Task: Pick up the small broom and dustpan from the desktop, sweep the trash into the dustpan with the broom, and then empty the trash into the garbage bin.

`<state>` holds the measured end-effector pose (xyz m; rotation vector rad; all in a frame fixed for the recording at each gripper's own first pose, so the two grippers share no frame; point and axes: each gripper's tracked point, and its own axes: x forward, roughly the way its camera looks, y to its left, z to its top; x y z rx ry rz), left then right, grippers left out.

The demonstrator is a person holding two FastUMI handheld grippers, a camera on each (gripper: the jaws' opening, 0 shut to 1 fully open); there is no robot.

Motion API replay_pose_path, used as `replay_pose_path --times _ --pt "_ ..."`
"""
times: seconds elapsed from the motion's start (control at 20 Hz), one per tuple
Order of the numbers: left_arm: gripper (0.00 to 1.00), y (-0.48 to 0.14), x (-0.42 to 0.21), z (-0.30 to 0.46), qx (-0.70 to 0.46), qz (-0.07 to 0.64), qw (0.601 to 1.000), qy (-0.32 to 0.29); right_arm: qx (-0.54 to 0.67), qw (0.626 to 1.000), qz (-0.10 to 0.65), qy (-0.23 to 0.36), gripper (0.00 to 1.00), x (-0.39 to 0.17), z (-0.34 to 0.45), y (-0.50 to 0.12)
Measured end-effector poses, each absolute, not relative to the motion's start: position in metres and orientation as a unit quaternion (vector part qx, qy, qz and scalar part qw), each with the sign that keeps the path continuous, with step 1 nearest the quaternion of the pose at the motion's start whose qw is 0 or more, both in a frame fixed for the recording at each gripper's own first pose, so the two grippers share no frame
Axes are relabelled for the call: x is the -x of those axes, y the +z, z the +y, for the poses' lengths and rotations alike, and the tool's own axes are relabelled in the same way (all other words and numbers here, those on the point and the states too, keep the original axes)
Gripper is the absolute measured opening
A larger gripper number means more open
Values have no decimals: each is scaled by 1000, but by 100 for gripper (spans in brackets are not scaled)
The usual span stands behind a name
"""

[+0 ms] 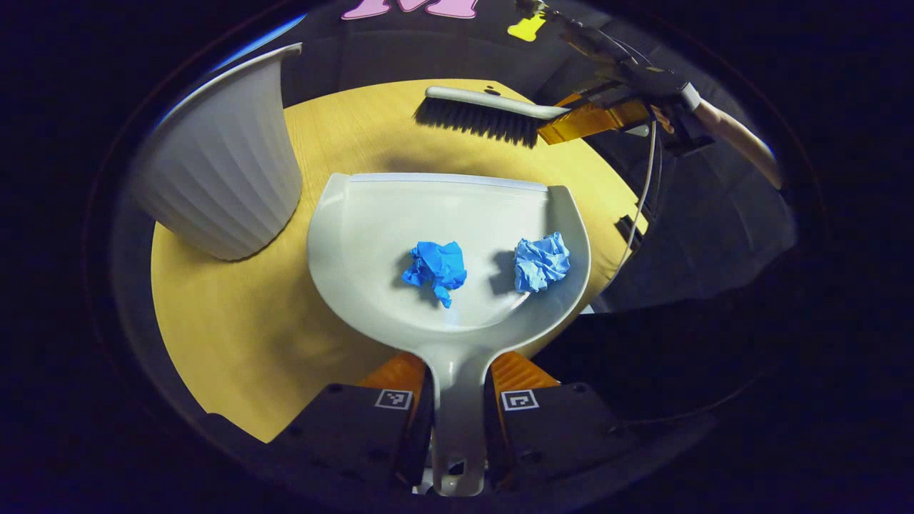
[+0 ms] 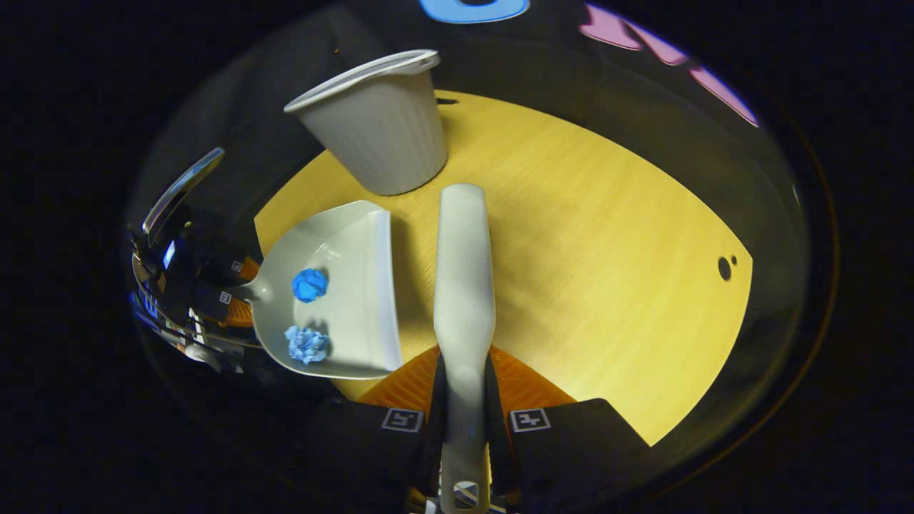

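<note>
Two blue paper wads (image 1: 437, 267) (image 1: 541, 261) are held in the dustpan (image 1: 457, 214), whose handle is clamped between the left gripper (image 1: 457, 400) fingers above the wooden desktop (image 1: 235, 335). The broom (image 2: 464, 285) is gripped by the closed right gripper (image 2: 465, 414), just beside the dustpan's lip. The garbage bin (image 2: 382, 121) stands nearby.

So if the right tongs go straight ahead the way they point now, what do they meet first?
Probably the garbage bin: in the right gripper view the broom they hold points at its base. Depth is unclear; the table between looks free.
</note>
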<state>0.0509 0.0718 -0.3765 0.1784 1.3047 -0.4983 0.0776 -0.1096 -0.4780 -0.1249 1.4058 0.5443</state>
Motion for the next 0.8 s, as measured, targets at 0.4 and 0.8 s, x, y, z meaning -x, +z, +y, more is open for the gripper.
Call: replay_pose_path --times 0.4,0.8 --pt "29 -359 -71 89 -68 555 805 -196 -18 802 572 174 30 17 -186 -584" --pt "29 -445 -155 95 -139 527 839 -9 -99 810 553 168 30 33 -247 -664"
